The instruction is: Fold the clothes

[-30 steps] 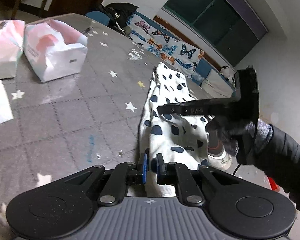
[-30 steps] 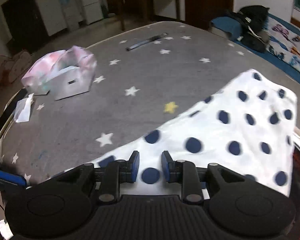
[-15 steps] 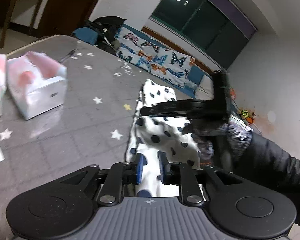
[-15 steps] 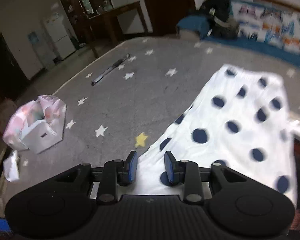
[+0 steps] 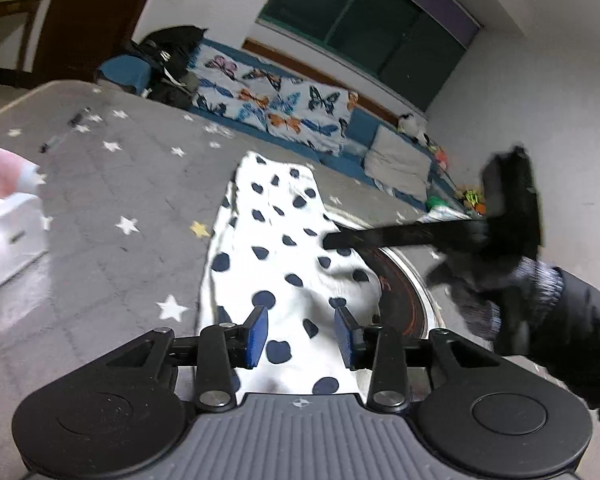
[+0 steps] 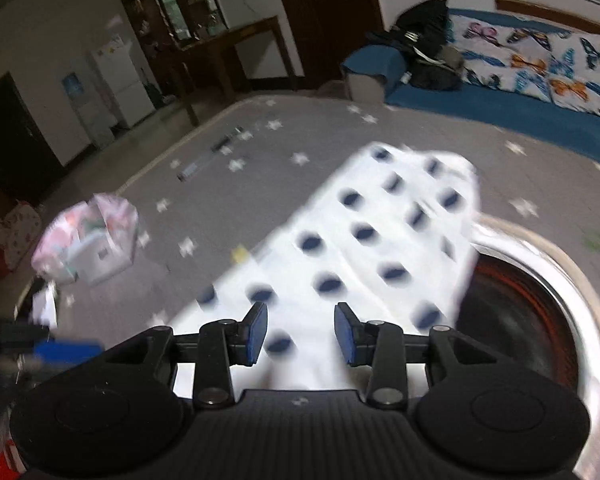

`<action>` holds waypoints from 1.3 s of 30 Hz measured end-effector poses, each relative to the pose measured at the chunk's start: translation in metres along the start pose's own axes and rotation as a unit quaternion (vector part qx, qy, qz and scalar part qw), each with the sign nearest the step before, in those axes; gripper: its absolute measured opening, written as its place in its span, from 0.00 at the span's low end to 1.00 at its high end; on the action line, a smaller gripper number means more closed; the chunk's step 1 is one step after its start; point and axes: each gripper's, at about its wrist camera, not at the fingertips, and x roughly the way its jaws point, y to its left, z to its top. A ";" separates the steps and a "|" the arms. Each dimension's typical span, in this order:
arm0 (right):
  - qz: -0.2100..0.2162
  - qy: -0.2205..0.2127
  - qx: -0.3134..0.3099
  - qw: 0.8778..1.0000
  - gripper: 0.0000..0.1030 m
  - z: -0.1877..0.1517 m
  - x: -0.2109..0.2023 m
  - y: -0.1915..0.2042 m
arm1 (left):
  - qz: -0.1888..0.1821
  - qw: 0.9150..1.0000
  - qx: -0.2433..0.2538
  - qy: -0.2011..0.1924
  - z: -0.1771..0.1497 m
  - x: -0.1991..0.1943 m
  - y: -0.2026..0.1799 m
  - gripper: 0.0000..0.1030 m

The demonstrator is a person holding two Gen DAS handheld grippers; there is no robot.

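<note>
On the left of the grey star-print table cover (image 5: pixel 100 200) sits a white and pink bag (image 6: pixel 88 244), well apart from the work. Toward the middle lies the white garment with navy dots (image 5: pixel 276 240), stretched as a long narrow strip running away from the cameras, its right edge draped partly over the rim of a round metal basin (image 6: pixel 572 280). The left gripper (image 5: pixel 300 336) hovers over the near end of the cloth with its blue pads spread and nothing between them, so it is released; that suggests the strip has been laid down to rest flat. To the right, the right gripper (image 6: pixel 300 334) is likewise parted and empty above the same near end, blurred with motion. Both seem placed to take a fresh hold for the next fold, probably end over end.
</note>
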 end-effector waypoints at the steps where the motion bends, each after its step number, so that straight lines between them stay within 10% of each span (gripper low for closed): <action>1: -0.002 0.002 0.001 1.000 0.36 -0.006 -0.005 -0.004 | 0.001 1.000 0.004 0.005 -0.001 0.005 0.000 0.35; 10: -0.012 -0.001 0.019 1.000 0.36 -0.047 -0.039 -0.036 | 0.058 0.997 0.000 0.048 -0.014 0.031 0.018 0.19; 23: -0.016 -0.024 0.047 0.998 0.36 -0.071 -0.066 -0.064 | 0.076 0.996 0.017 0.047 -0.010 0.029 0.009 0.20; 30: 0.020 -0.051 0.056 0.997 0.32 -0.076 -0.051 -0.066 | 0.087 0.994 0.044 0.039 0.001 0.028 -0.016 0.56; 33: 0.033 -0.062 0.057 0.996 0.13 -0.078 -0.051 -0.068 | 0.091 0.993 0.059 0.043 0.006 0.038 -0.027 0.72; 39: 0.021 -0.078 0.028 0.996 0.03 -0.079 -0.071 -0.065 | 0.115 0.987 0.098 0.056 0.007 0.070 -0.045 0.76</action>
